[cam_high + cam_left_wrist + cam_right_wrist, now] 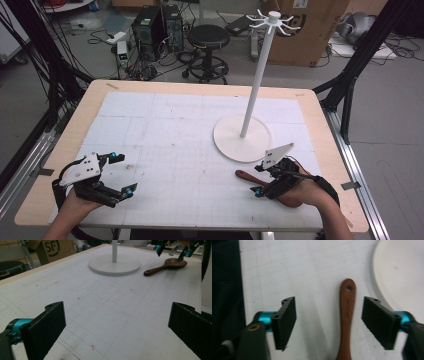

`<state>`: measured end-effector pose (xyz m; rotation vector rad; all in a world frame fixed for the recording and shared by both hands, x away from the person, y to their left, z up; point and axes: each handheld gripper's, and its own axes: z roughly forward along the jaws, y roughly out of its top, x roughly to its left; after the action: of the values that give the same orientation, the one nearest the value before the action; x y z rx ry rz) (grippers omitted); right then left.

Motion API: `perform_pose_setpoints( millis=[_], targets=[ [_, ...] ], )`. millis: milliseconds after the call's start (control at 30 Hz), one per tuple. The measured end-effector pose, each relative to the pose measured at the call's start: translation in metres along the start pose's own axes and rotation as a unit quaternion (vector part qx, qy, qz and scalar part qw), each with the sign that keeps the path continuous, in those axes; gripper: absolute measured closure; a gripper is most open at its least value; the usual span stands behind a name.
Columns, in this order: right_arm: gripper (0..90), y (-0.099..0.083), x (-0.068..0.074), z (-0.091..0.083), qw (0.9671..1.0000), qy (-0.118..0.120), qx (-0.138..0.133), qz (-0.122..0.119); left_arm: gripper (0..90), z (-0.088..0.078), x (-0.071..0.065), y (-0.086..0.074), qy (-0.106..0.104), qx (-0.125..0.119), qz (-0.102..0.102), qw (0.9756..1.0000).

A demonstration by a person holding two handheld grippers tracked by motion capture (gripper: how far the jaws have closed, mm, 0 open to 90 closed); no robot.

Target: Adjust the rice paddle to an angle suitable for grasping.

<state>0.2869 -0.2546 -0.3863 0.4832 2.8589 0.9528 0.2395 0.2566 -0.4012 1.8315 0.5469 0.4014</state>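
Observation:
A brown wooden spoon (245,175) lies on the white gridded mat (175,130) at the front right, its handle end pointing left. My right gripper (258,180) hovers over it, open. In the right gripper view the spoon handle (347,312), with a hole at its tip, runs between the two jaws without touching either, nearer the right one; the gripper (328,320) holds nothing. My left gripper (124,173) stands wide open at the front left above bare mat. From the left gripper view (117,322) the spoon (165,266) lies far off.
A white stand with a round base (243,138), a tall pole and hooked arms at its top (272,20) rises just behind the spoon. The base (399,270) lies close to my right jaw. The wooden table's edge (345,165) runs at the right.

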Motion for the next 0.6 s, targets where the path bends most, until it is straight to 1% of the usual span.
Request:
perform_pose_setpoints(
  millis=[100,200,233,267,300,367,400,467,500,600],
  targets=[
    [15.1,-0.003,0.001,-0.006,0.9997,-0.025,-0.001,0.003,1.9,-0.001,0.000,-0.001,-0.001,0.000,-0.002,1.0000],
    [8.9,-0.005,0.003,-0.010,0.9990,-0.043,0.002,0.009,1.9,-0.002,0.000,-0.001,-0.001,0.000,-0.001,1.0000],
    [8.9,-0.005,0.003,-0.010,0.9990,-0.043,0.002,0.009,1.9,-0.002,0.000,-0.001,-0.001,0.000,-0.001,1.0000],
    [2.5,-0.006,0.005,-0.012,0.9981,-0.060,0.004,0.007,1.9,-0.003,0.000,-0.001,-0.001,0.001,0.000,1.0000],
    [2.5,-0.006,0.006,-0.013,0.9977,-0.066,0.009,0.010,1.9,-0.004,0.001,-0.002,0.001,0.000,-0.001,1.0000],
    [2.4,-0.006,0.006,-0.014,0.9979,-0.063,0.011,0.007,1.9,-0.005,0.001,-0.002,0.001,0.000,-0.002,1.0000],
    [2.1,-0.006,0.007,-0.016,0.9974,-0.071,0.013,0.010,1.9,-0.006,0.001,-0.002,0.003,-0.001,-0.004,1.0000],
    [2.1,-0.007,0.007,-0.018,0.9975,-0.069,0.013,0.009,1.9,-0.007,0.002,-0.003,0.005,-0.002,-0.006,1.0000],
    [2.1,-0.007,0.007,-0.019,0.9974,-0.071,0.014,0.005,1.9,-0.008,0.002,-0.004,0.007,-0.001,-0.006,1.0000],
    [2.1,-0.010,0.006,-0.021,0.9973,-0.071,0.015,0.011,1.9,-0.010,0.002,-0.004,0.009,-0.001,-0.006,0.9999]
  ],
)
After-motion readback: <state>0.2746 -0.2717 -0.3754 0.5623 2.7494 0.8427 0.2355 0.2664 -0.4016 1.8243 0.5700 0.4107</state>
